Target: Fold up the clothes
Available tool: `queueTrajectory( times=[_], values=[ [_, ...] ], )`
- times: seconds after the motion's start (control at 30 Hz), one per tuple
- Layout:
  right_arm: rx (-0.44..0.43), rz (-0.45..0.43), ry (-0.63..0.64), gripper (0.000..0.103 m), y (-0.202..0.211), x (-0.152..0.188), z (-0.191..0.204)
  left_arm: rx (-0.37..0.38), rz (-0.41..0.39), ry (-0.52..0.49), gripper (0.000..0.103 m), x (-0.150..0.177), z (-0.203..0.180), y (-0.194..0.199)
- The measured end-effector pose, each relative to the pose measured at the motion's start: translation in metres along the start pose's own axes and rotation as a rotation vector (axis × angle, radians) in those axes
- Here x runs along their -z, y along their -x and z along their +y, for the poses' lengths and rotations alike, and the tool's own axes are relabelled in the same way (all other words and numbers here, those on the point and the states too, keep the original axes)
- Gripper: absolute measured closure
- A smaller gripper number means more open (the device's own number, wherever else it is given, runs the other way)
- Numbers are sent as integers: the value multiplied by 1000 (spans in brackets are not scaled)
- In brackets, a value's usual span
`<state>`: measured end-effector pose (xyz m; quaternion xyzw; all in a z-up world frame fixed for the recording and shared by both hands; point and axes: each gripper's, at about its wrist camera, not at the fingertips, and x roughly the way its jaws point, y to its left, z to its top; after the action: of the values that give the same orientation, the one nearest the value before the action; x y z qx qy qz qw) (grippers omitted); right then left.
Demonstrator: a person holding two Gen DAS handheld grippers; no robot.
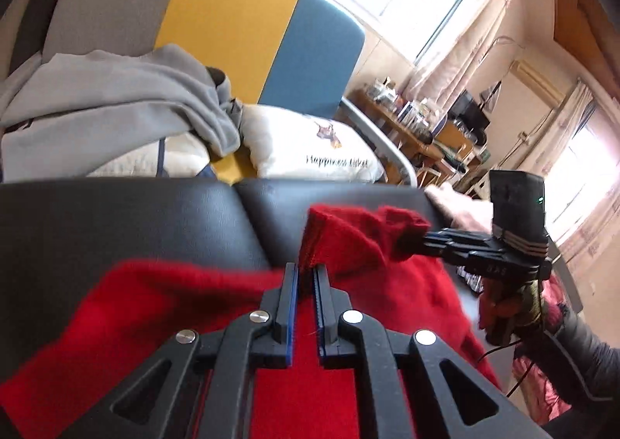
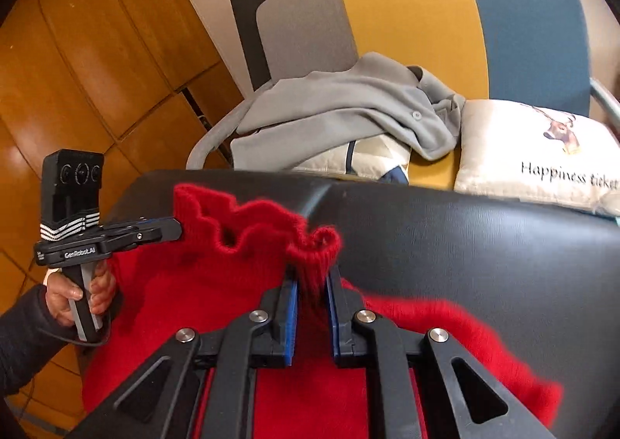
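Note:
A red knitted sweater (image 1: pixel 217 299) lies over a black padded surface (image 1: pixel 155 222); it also shows in the right wrist view (image 2: pixel 217 307). My left gripper (image 1: pixel 306 272) is shut on the sweater's ribbed edge, which stands up between its fingertips. It also shows at the left of the right wrist view (image 2: pixel 176 228), pinching the edge. My right gripper (image 2: pixel 312 276) is shut on a bunched fold of the same edge. It appears at the right of the left wrist view (image 1: pixel 420 239), gripping the knit. The edge hangs ruffled between the two grippers.
A grey garment (image 2: pixel 341 109) lies crumpled on a grey, yellow and blue chair (image 2: pixel 407 5) beyond the black surface, next to a white printed pillow (image 2: pixel 542 152). A wooden wardrobe (image 2: pixel 77 71) stands left. A cluttered desk (image 1: pixel 418 121) stands by the windows.

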<state>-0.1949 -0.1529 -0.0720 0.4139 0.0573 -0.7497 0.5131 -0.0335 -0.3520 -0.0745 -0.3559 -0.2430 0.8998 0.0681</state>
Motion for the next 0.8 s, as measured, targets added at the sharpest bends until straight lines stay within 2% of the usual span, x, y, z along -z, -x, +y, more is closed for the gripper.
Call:
queueTrajectory(
  times=[0.3,0.43,0.47,0.5,0.53,0.57,0.63,0.7,0.8],
  values=[
    [59,30,-18,90,7,61,8,-57,55,16,97,57,1,3],
    [62,65,-35,88,7,76,10,51,50,166,95,65,14,9],
    [43,66,-52,87,9,79,9,78,49,204,90,67,17,10],
    [23,63,-77,87,12,81,7,106,47,242,81,69,21,12],
    [-3,59,-109,81,16,84,6,137,42,284,78,70,24,13],
    [-37,48,-153,67,20,85,2,183,23,341,75,70,30,16],
    [-112,13,-251,49,27,86,-6,240,-11,429,62,69,37,18],
    [-175,-20,-332,48,30,83,-13,261,-24,464,57,64,38,15],
    [-197,-33,-411,48,19,76,-23,220,-4,480,56,58,36,2]
  ],
)
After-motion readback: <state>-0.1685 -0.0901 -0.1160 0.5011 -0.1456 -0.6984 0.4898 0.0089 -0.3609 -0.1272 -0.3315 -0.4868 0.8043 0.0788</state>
